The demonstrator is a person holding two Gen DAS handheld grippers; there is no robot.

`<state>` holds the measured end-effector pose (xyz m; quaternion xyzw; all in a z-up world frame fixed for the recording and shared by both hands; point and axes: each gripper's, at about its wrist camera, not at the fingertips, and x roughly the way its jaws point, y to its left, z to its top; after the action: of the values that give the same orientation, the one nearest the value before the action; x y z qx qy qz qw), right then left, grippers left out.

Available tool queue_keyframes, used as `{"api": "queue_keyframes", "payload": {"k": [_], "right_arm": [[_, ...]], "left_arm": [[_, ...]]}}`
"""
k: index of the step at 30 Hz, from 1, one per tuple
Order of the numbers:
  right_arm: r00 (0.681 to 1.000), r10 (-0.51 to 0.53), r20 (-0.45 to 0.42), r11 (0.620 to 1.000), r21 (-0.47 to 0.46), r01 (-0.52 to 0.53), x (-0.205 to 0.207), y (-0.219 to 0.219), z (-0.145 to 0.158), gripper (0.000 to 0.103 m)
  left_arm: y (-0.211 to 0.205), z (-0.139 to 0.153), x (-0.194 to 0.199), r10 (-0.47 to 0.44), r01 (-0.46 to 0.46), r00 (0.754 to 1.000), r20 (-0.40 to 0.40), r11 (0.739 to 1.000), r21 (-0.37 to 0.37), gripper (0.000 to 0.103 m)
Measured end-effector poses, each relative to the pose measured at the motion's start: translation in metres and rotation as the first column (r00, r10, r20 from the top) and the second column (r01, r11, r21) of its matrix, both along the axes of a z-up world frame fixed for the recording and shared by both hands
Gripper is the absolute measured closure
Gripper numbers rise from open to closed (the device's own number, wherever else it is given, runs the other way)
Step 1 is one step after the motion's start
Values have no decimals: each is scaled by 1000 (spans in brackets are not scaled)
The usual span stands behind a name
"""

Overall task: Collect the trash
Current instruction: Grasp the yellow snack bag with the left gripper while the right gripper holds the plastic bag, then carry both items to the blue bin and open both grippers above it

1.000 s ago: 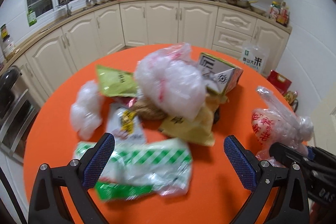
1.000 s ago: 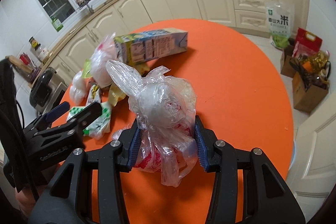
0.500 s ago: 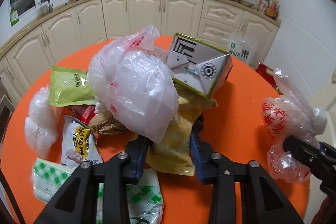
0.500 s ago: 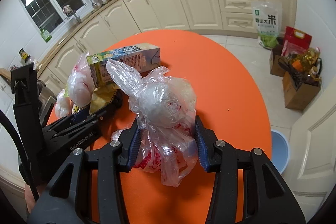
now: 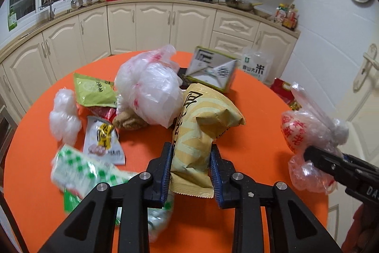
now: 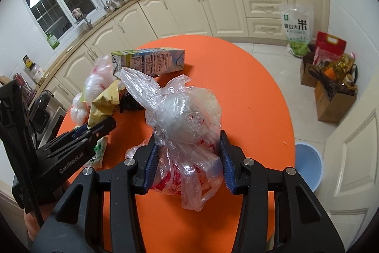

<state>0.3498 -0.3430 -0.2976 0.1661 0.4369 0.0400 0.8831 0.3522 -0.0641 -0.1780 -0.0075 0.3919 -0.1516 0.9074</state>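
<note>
While our left gripper (image 5: pixel 190 166) pinches the yellow snack bag (image 5: pixel 201 132) by its near end, it may slip. Our right gripper (image 6: pixel 187 167) clamps the knotted plastic bag (image 6: pixel 187 134), whose slick film could slide free.

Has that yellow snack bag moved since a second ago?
Yes. The yellow snack bag, now pinched in the left gripper, is raised clear of the orange table.
</note>
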Motion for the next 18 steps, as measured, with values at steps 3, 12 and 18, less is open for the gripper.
{"api": "queue_keyframes", "payload": {"k": [3, 12, 18], "right_arm": [[1000, -7, 19, 1000, -4, 7, -13, -1, 9, 60], [994, -31, 101, 999, 9, 31, -53, -15, 39, 60], [985, -76, 152, 997, 42, 71, -80, -44, 55, 60]], "left_arm": [[6, 7, -20, -9, 9, 1000, 15, 1000, -10, 77], [-1, 37, -83, -57, 62, 993, 106, 997, -43, 77], [-17, 50, -111, -99, 109, 981, 164, 993, -54, 77]]}}
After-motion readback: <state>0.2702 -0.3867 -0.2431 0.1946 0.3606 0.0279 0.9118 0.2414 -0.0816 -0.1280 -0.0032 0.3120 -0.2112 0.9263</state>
